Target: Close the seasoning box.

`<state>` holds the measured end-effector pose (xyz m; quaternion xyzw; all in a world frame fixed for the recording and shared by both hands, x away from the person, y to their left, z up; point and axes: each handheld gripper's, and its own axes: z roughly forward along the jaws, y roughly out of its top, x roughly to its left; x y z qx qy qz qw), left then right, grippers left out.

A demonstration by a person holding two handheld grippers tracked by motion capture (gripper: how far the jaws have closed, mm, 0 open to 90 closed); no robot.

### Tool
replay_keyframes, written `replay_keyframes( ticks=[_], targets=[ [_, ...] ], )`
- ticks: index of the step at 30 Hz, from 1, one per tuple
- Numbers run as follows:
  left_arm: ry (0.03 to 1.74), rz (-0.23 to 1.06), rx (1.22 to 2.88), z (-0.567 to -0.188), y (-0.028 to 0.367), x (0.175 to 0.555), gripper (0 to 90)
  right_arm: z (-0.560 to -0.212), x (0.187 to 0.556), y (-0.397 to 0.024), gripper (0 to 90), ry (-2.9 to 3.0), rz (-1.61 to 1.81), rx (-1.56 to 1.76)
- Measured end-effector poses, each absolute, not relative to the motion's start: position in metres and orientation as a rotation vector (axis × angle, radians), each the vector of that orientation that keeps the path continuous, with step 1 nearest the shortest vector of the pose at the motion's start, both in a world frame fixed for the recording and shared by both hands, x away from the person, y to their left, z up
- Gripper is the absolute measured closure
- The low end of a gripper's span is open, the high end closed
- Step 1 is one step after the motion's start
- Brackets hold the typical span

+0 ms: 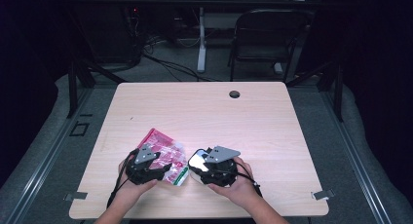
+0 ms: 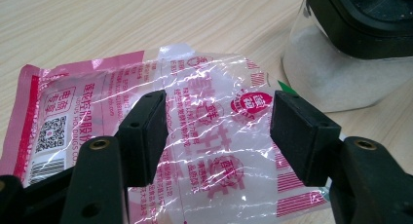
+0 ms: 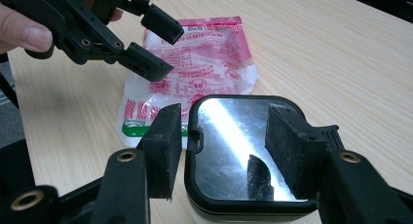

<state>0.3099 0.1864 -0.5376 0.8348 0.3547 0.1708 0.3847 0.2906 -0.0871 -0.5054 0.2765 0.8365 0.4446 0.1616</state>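
A crumpled pink and clear plastic bag (image 1: pixel 163 151) with red print lies flat near the table's front left. My left gripper (image 1: pixel 163 173) hovers just over its clear end, open, with the bag (image 2: pixel 214 112) showing between the pads and nothing pinched. Right of the bag stands a clear container of white powder (image 2: pixel 336 73) under a black lid with a mirror-like top (image 3: pixel 234 146). My right gripper (image 3: pixel 221 146) is open, its pads on either side of that lid (image 1: pixel 196 160), not closed on it. The left gripper (image 3: pixel 157 43) shows open over the bag (image 3: pixel 209 58).
The light wood table (image 1: pixel 253 121) has a round cable hole (image 1: pixel 234 94) at the back. Metal clips (image 1: pixel 322 195) sit at its front corners. A black chair (image 1: pixel 265 36) and a desk leg stand on the floor beyond the table.
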Motion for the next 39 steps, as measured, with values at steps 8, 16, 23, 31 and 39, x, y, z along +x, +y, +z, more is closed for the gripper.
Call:
replay_keyframes(
  ticks=[8,16,23,31,39],
  targets=[
    [0.906,0.435,2.129,-0.537,0.187,0.310,39.1,-0.505,0.291,-0.088,47.9,2.391,1.263,0.789],
    [0.907,0.437,2.128,-0.537,0.188,0.311,39.1,-0.506,0.291,-0.088,48.0,2.387,1.267,0.797],
    [0.916,0.440,2.122,-0.537,0.189,0.311,39.1,-0.505,0.293,-0.090,48.1,2.381,1.269,0.806],
    [0.921,0.440,2.117,-0.538,0.190,0.312,39.1,-0.503,0.295,-0.095,48.2,2.370,1.292,0.835],
    [0.928,0.446,2.112,-0.538,0.192,0.313,39.1,-0.499,0.301,-0.104,48.1,2.343,1.304,0.876]
  ],
)
